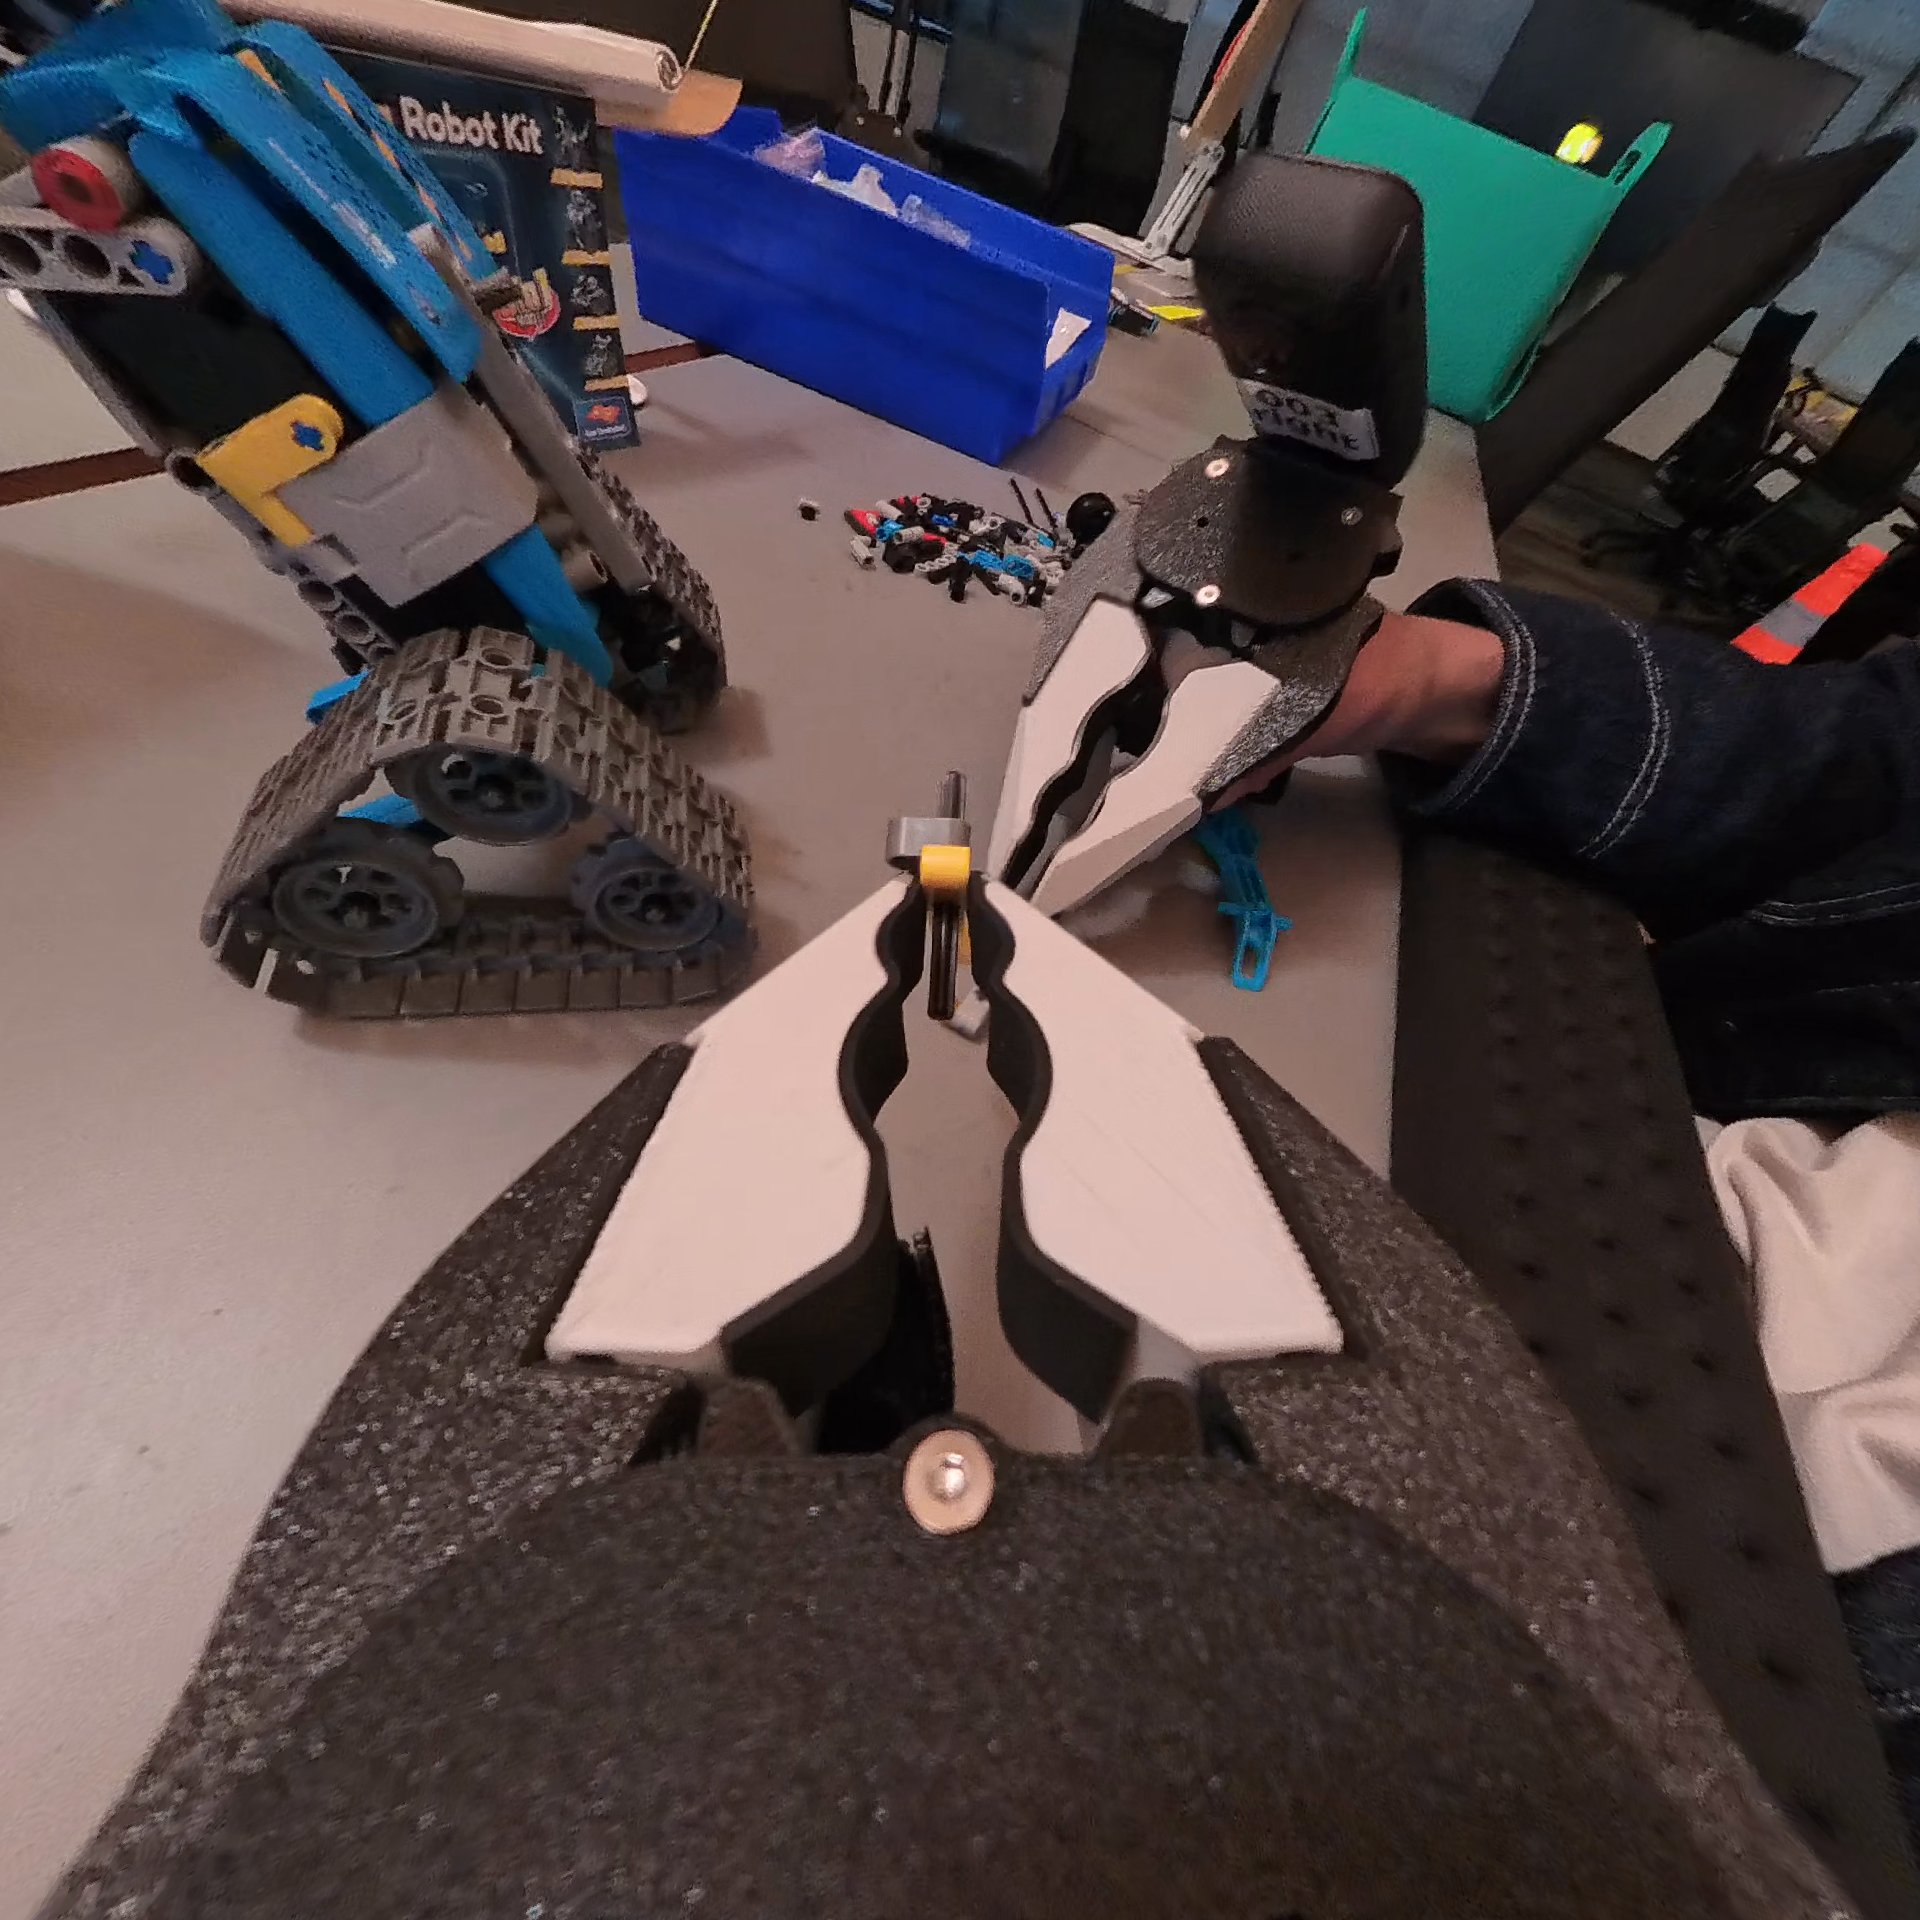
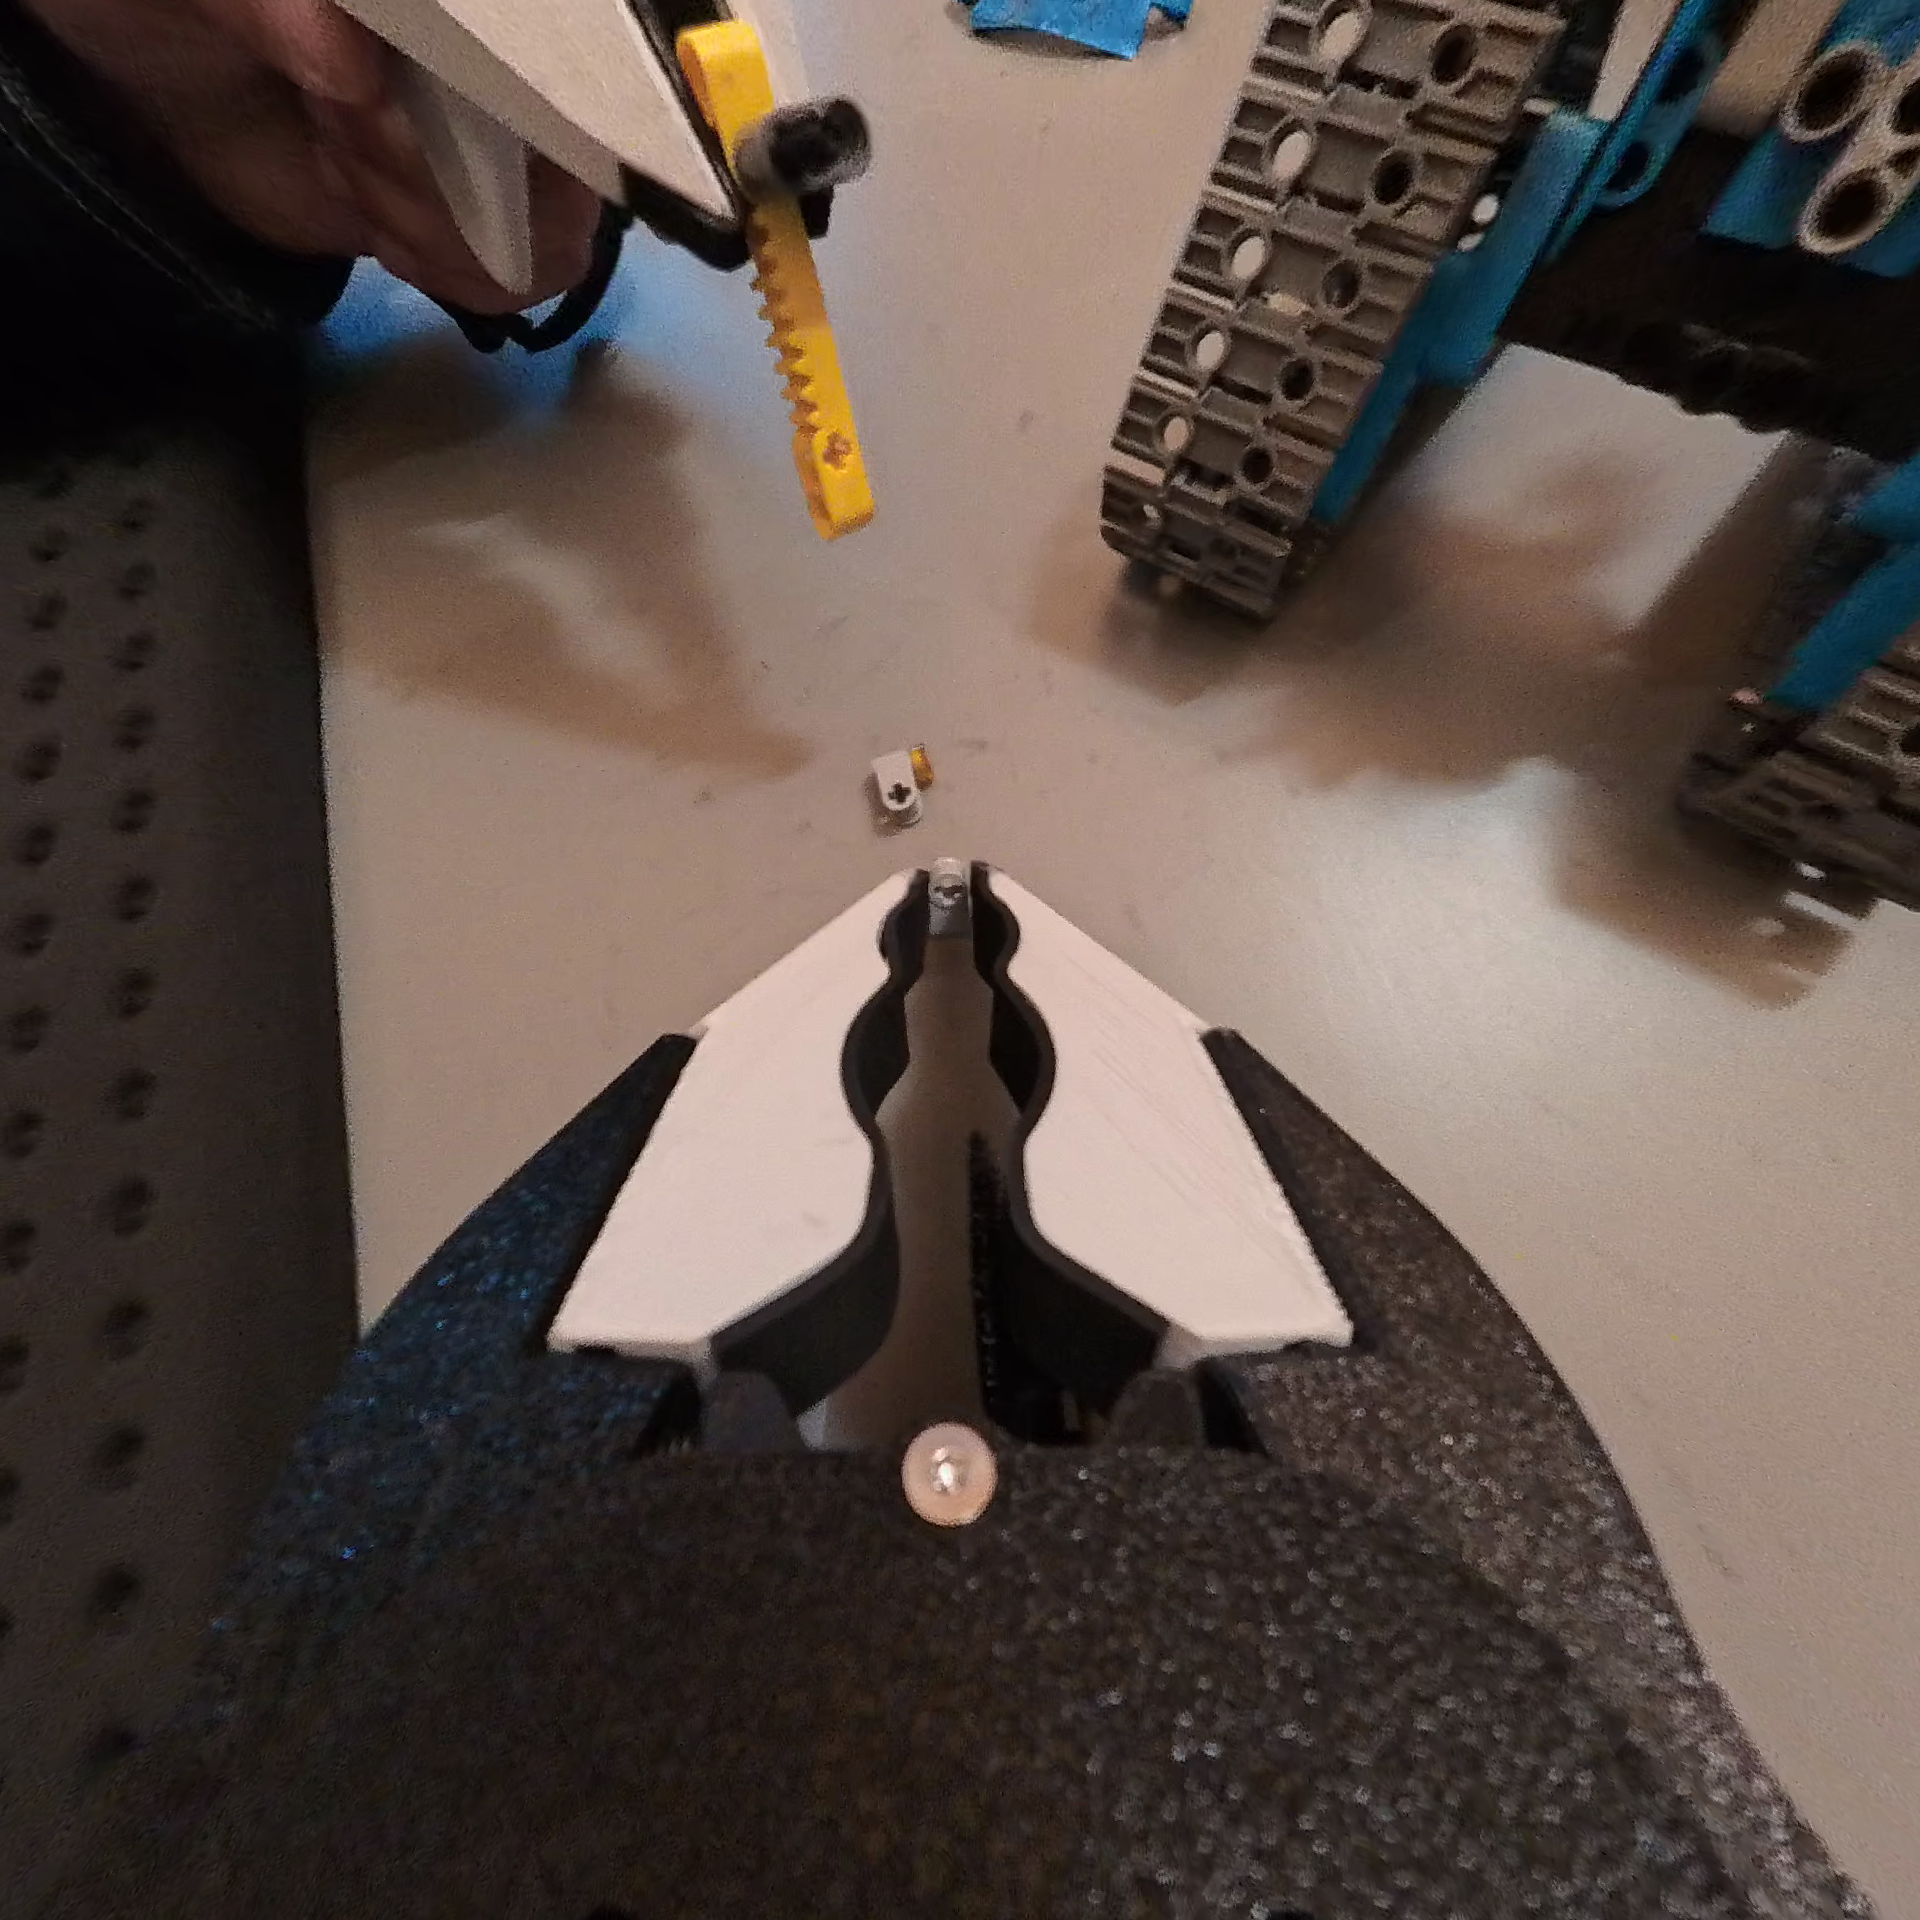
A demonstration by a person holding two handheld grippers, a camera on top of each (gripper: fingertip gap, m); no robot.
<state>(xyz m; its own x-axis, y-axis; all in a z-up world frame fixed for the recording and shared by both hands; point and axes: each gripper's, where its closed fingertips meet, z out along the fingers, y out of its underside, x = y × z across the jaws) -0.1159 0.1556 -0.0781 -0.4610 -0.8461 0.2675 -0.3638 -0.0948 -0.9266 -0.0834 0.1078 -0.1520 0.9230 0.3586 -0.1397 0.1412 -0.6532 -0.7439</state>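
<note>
My left gripper (image 1: 943,896) is shut on a yellow toothed rack (image 1: 943,871) that carries a grey connector (image 1: 920,834) and a dark axle, held above the grey table. The rack also shows in the right wrist view (image 2: 805,343), hanging from the left gripper (image 2: 727,197). My right gripper (image 2: 948,881) is shut on a tiny grey piece (image 2: 947,896), low over the table. A small grey connector with a tan pin (image 2: 898,793) lies just ahead of its tips. In the left wrist view the right gripper (image 1: 1023,883) points down, close beside the left one.
A tracked blue, grey and yellow model robot (image 1: 436,582) stands at the left; its treads (image 2: 1278,312) are near the right gripper. A blue part (image 1: 1247,914) lies under the right gripper. Behind are loose small parts (image 1: 956,540), a blue bin (image 1: 862,291), a kit box (image 1: 582,260) and a green bag (image 1: 1475,239). A dark perforated mat (image 2: 125,935) edges the table. The grippers' ends are close to 10 cm from one another.
</note>
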